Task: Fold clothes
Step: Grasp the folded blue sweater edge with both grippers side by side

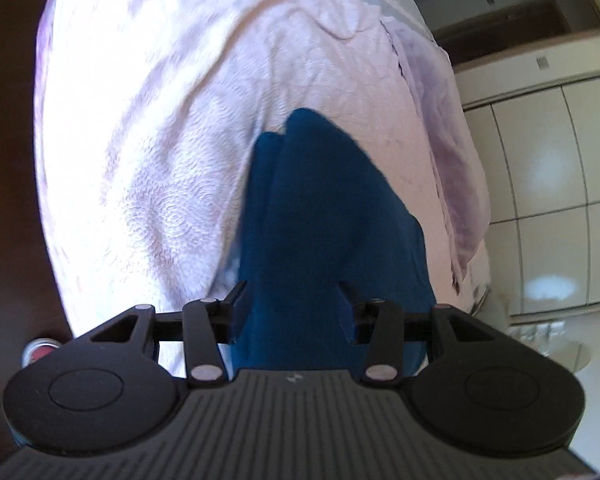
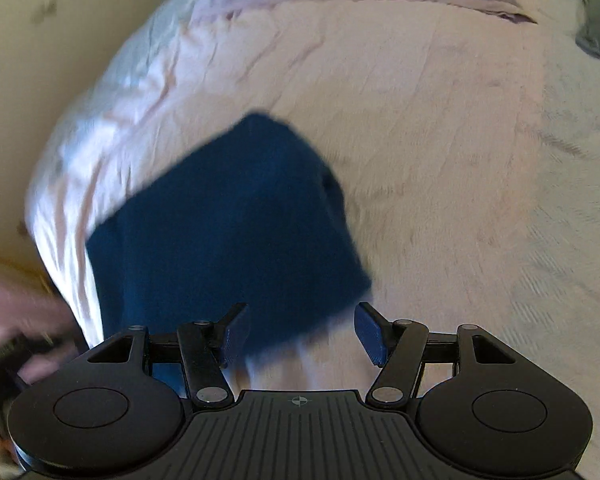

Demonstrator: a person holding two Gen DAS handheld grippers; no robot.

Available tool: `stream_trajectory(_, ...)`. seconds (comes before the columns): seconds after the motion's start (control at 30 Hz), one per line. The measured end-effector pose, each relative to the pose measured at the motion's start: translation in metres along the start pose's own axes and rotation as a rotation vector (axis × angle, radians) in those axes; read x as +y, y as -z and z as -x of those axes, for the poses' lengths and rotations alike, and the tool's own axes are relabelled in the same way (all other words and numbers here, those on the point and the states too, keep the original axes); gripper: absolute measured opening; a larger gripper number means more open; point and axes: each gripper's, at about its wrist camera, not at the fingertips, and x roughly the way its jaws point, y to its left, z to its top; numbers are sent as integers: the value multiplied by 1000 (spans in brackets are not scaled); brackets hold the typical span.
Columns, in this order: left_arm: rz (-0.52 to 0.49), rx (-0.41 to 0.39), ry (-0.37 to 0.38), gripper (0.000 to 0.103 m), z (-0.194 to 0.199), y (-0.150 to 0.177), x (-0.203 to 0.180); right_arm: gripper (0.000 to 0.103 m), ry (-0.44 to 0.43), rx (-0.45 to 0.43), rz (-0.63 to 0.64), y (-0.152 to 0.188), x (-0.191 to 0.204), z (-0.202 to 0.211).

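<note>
Dark blue garment on a bed, over a pale pink textured bedspread. In the left wrist view, runs bunched in long folds from between the fingers of the left tool away up the bedspread, ending in a rounded tip. Fills the whole gap between the two fingers, touching the pads on both sides; cannot tell whether the pads actually press on the cloth or merely stand against it. Pale floor tiles to the right of the bed, beyond the hanging edge of the bedspread.

In the right wrist view, appears as a broad, roughly rectangular patch lying on the bedspread just ahead of the right tool, blurred at the edges. Right tool's jaws standing apart, gripping nothing: near edge of the cloth reaches the pad on the picture's left side, while bare bedspread shows through the rest of the gap and beside the other pad. At the left edge of that view, a person's hand, blurred, near the side of the bed.
</note>
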Motion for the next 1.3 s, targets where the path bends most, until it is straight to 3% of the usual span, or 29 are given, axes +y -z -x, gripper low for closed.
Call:
stream_trajectory(0.07,29,-7,39,41,-11,-2,12,65,-63,-25,-49,-13,-15,-7)
stream_trajectory(0.17,74,-14,96,42,-27,-5,29,79,-153,-33,-102,-36,-35,-18)
stream_trajectory(0.4,114,-17,145,47,-57,-9,35,80,-252,-7,-69,-77,-52,-52)
stream_trajectory(0.5,76,-22,137,45,-63,-12,26,80,-292,10,-57,-85,-56,-68)
stream_trajectory(0.57,27,-19,128,29,-65,-13,18,80,-310,32,-58,-89,-59,-79)
stream_trajectory(0.63,-18,-16,121,25,-65,-14,9,80,-322,53,-71,-92,-63,-86)
stream_trajectory(0.87,-40,18,76,26,-72,-21,3,82,-395,112,-92,-100,-83,-99)
stream_trajectory(1.07,-10,36,64,28,-74,-23,3,83,-498,274,-161,-100,-97,-130)
stream_trajectory(1.3,12,51,63,29,-77,-27,5,91,-644,311,-215,-104,-117,-137)
